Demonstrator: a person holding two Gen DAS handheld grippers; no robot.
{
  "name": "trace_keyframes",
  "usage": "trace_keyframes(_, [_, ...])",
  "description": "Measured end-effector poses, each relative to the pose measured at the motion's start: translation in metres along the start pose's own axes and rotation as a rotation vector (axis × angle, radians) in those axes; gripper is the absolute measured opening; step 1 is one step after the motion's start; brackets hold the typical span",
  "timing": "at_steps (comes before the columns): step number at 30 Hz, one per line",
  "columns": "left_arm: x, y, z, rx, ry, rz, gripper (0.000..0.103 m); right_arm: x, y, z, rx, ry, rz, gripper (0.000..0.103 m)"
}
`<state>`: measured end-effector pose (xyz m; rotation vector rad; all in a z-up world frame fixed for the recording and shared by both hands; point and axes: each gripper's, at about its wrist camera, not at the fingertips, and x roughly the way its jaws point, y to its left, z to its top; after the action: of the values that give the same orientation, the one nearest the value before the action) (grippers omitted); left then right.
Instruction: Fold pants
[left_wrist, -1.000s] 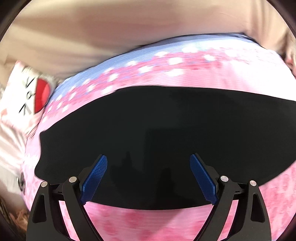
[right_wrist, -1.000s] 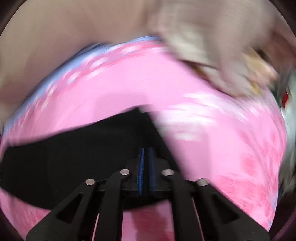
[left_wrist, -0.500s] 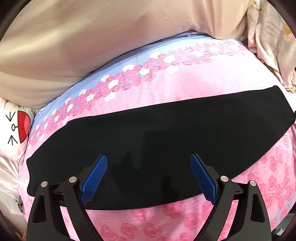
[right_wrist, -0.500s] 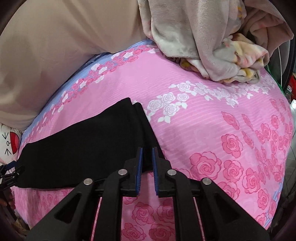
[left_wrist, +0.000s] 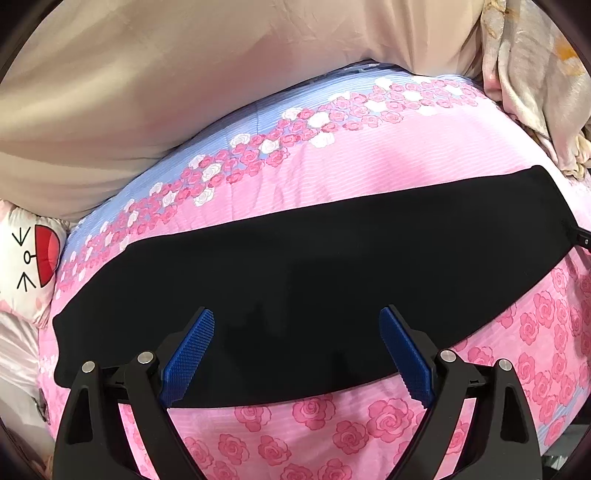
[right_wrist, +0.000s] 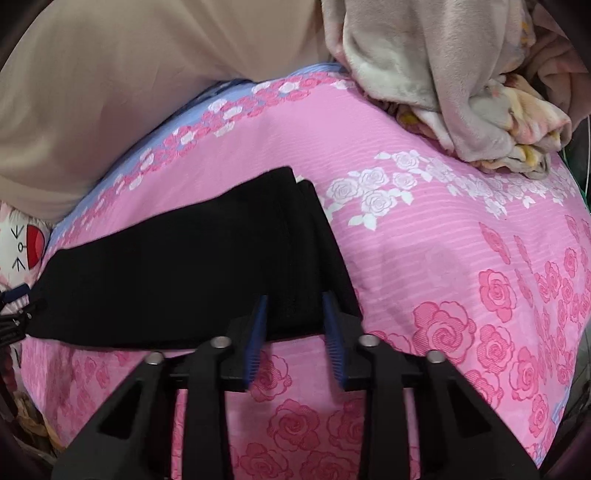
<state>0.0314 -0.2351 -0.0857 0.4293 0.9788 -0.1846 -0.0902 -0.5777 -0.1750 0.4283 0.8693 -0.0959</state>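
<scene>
So the black pants (left_wrist: 314, 284) are laid out flat as one long folded strip across the pink rose-print bedsheet (left_wrist: 369, 177), running well past both sides of the left gripper (left_wrist: 297, 354). That gripper is spread wide, with nothing caught between the blue pads (left_wrist: 190, 354); the near long edge of the strip is seen just under and between the two fingers, and the cloth stretches away beyond the tips. Whether the fingers touch the fabric can't really be told.

Over at the right gripper (right_wrist: 295, 332), the jaws are parted only a little, way narrower than the left. The end of the pants (right_wrist: 192, 266) is seen right at the tips, with its near corner lying between the pads (right_wrist: 334, 339), but it isn't being pinched. Most of the strip runs off to the left of these fingers, and bare sheet (right_wrist: 443, 240) is left on their right.

Far beyond the right fingertips, up and to the right, a crumpled beige fleece blanket (right_wrist: 461, 85) is piled on the sheet. A white cartoon-face cushion (left_wrist: 29, 258) is tucked at the far left, past the left end of the pants, and a tan cover (left_wrist: 184, 92) is bunched behind everything.
</scene>
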Motion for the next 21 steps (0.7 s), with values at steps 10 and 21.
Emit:
trace_keyframes(10, [0.005, 0.007, -0.007, -0.024, 0.027, 0.027, 0.089, -0.003, -0.012, 0.004, -0.079, 0.019, -0.060, 0.018])
trace_keyframes(21, [0.003, 0.012, -0.013, -0.034, 0.028, 0.018, 0.089, -0.014, 0.041, 0.052, -0.129, -0.080, 0.067, 0.023])
